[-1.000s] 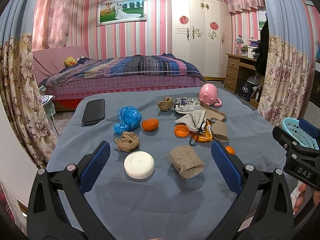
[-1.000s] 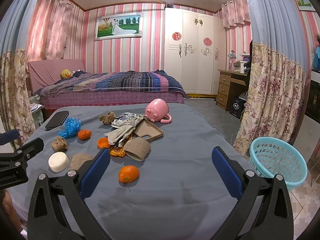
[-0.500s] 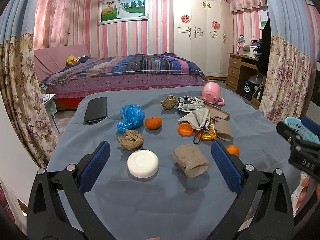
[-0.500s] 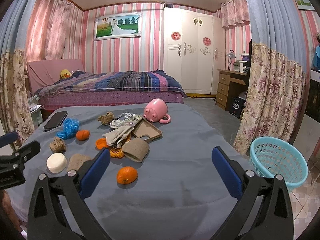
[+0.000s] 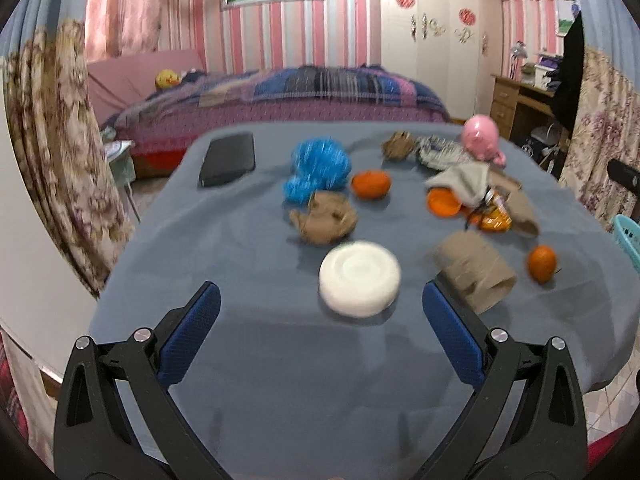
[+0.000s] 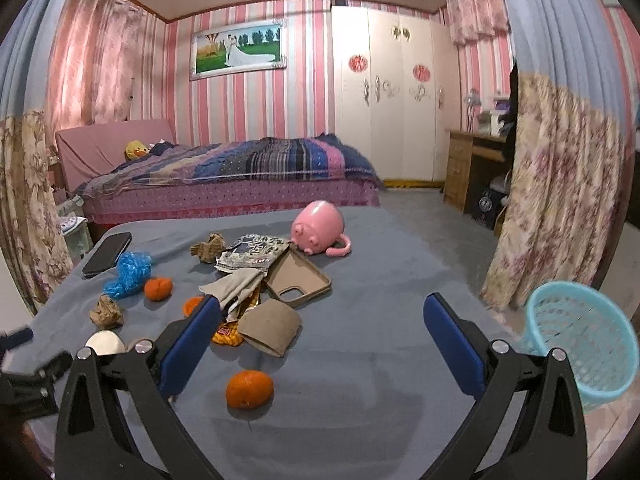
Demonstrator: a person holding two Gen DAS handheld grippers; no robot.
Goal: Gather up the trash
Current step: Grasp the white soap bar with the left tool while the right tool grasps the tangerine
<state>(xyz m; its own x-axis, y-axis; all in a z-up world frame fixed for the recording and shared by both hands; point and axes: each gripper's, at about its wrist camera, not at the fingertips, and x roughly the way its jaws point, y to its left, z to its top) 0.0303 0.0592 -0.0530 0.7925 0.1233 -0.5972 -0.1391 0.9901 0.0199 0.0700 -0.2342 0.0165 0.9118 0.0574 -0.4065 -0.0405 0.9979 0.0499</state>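
Both sets of fingers spread wide, holding nothing. Left gripper (image 5: 320, 312) hovers over the near edge of the desk with the blue-grey cloth (image 5: 240, 240); the white round puck-shaped lid (image 5: 359, 278) sits just ahead, between my blue pads. Left view is motion-blurred.

Trash on the desk: crumpled brown paper ball (image 5: 324, 218) just behind the white lid, crumpled blue plastic bag (image 5: 318, 168) behind that, brown cardboard sleeve (image 5: 474, 276) to the right of the lid, a second crumpled brown paper wad (image 6: 208, 247) at the far side, orange snack wrapper (image 6: 228, 330) partly under a grey cloth (image 6: 236, 286).

Right gripper (image 6: 322, 340) above the desk's right half; an orange tangerine (image 6: 249, 389) lies just ahead of my left finger. Light-blue plastic mesh basket (image 6: 580, 336) stands on the floor, off the desk's right edge. Pink pig-shaped mug (image 6: 318, 227) lies tipped over at the far side, black phone (image 6: 107, 254) far left.
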